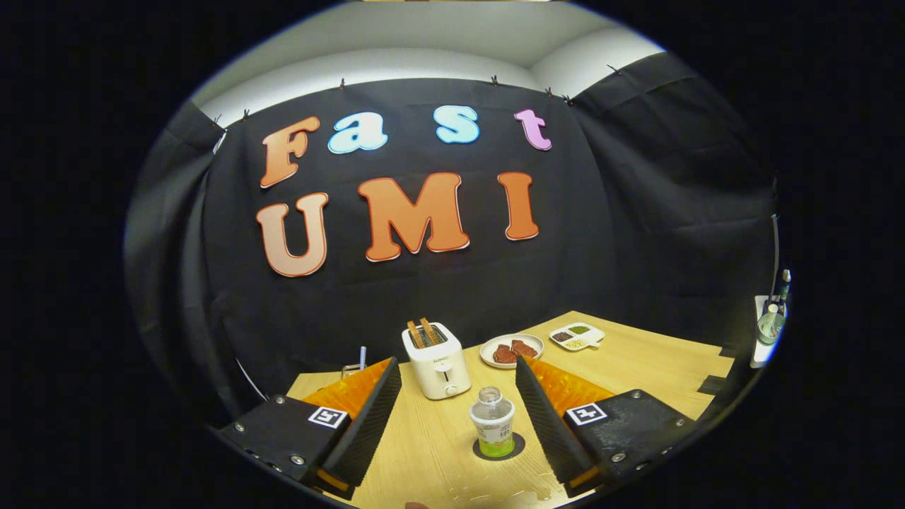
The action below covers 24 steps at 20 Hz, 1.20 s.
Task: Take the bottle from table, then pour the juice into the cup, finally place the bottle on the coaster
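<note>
The hand-held gripper point(452, 396) is spread wide, gripping nothing. Between its fingers, a small clear plastic bottle of green juice point(493, 423) stands upright on a dark round coaster point(519, 445).

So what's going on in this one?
A person's handheld gripper is open, with the juice bottle between its fingers, neither touching it. The bottle stands upright on a dark round coaster, a little green juice at its bottom. Beyond sit a toaster holding toast, a plate of meat and a divided snack tray.
</note>
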Each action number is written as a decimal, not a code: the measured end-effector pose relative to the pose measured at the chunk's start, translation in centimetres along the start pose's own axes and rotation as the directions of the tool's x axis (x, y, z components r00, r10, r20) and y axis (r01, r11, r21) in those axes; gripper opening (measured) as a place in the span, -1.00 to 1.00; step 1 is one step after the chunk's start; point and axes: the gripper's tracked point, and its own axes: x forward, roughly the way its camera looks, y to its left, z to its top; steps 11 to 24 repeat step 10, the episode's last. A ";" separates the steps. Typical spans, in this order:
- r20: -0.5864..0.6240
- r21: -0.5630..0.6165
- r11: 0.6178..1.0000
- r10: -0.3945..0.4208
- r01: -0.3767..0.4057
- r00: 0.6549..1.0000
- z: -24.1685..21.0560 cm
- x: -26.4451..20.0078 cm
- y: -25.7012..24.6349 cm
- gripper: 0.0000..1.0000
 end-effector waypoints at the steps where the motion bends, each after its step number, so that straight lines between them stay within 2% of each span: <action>1: 0.007 0.007 1.000 0.024 -0.024 1.000 0.6 -0.9 0.9 0.93; 4: 0.026 -0.008 0.998 0.068 -0.068 0.997 2.1 -3.8 3.0 0.93; 7: 0.047 0.003 0.987 0.157 -0.158 0.986 2.8 -6.5 6.8 0.93; 10: 0.038 -0.063 0.975 0.215 -0.212 0.976 2.1 -8.8 9.5 0.93; 24: 0.038 -0.063 0.975 0.215 -0.212 0.976 2.1 -8.8 9.5 0.93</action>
